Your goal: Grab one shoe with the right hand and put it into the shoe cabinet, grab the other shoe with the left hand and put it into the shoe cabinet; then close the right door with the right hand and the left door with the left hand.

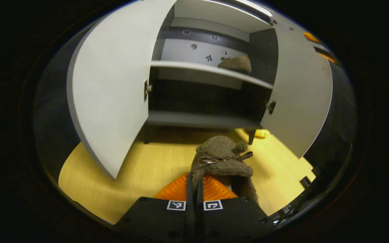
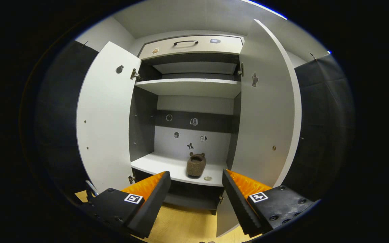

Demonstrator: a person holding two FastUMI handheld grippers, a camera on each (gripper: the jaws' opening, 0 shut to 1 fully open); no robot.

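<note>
In the left gripper view my left gripper is shut on the rim of a fuzzy brown shoe with a brown bow, held above the yellow floor in front of the shoe cabinet. A second brown shoe rests on the cabinet's middle shelf. Both white doors stand open, the left door and the right door. In the right gripper view my right gripper is open, with nothing between its fingers, and faces the cabinet; the brown shoe lies on the shelf beyond it.
The cabinet has a drawer with a dark handle on top and an upper shelf. Small stickers dot its back panel. The yellow wood floor spreads in front of the cabinet. Black cloth walls flank both doors.
</note>
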